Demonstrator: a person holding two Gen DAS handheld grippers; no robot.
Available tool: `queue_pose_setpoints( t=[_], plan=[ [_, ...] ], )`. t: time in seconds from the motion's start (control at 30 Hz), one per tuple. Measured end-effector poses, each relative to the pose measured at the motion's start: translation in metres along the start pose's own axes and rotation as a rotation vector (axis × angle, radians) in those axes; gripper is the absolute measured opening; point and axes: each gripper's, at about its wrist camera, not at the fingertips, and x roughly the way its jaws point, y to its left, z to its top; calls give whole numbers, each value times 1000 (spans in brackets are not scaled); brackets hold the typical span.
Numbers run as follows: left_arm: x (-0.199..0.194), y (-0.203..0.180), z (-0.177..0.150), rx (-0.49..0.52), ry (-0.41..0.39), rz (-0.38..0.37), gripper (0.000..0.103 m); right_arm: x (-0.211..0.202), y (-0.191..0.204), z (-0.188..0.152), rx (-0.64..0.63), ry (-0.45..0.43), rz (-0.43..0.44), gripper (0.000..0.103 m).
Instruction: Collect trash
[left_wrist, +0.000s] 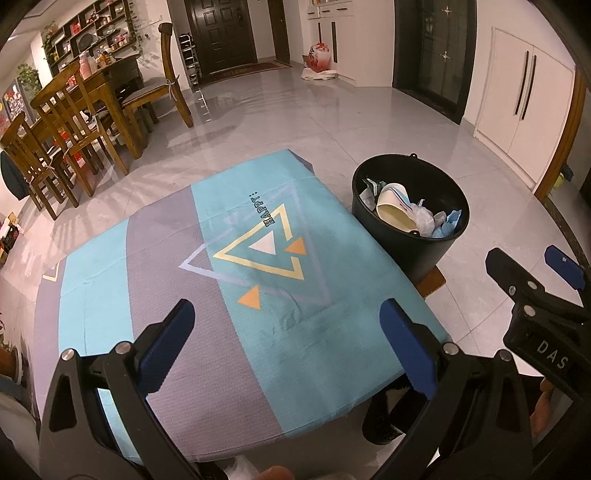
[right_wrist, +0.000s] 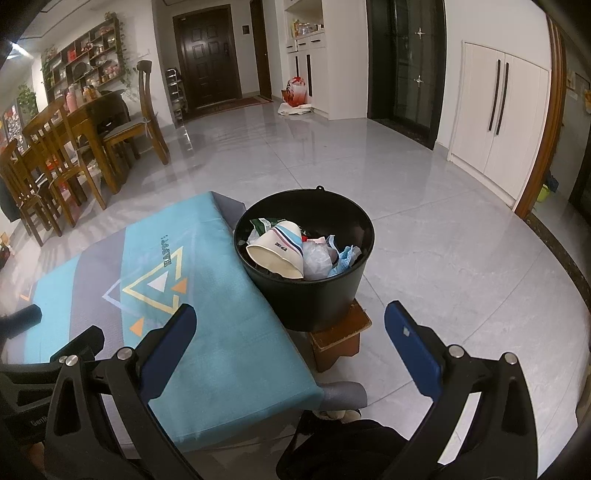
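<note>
Left wrist view first: my left gripper hangs over the near part of the surface, which is covered by a teal and grey cloth with a triangle print. Its jaws are spread wide with nothing between them. I see no loose trash on the cloth, so I judge collecting is done or nearly so. The black bin stands just beside the surface's right edge, raised on a small wooden stool, which I take to be there so the rim sits close to surface height for easy dropping. Inside lie a paper cup, a crumpled clear bag and blue scraps. My right gripper shows at the right of this view, over the floor near the bin; from here I cannot tell how its jaws stand.

Right wrist view: the right gripper points at the bin, its jaws spread and empty. The cup lies on its side near the bin's left wall, with the bag and blue scraps packed to its right. The stool pokes out under the bin, and the bin looks wider than the stool, so I would treat a nudge at the rim as a tipping risk. Open tiled floor spreads to the right and beyond, with plenty of room to swing. The surface's right edge runs close along the bin, leaving little gap there.
</note>
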Motion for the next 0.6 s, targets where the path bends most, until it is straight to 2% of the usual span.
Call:
queue_pose_setpoints(
  t=[0.6],
  plan=[
    [4,-7,1,28,-5,-16,100,0,-2,-2,20,5,-7,100]
  ],
)
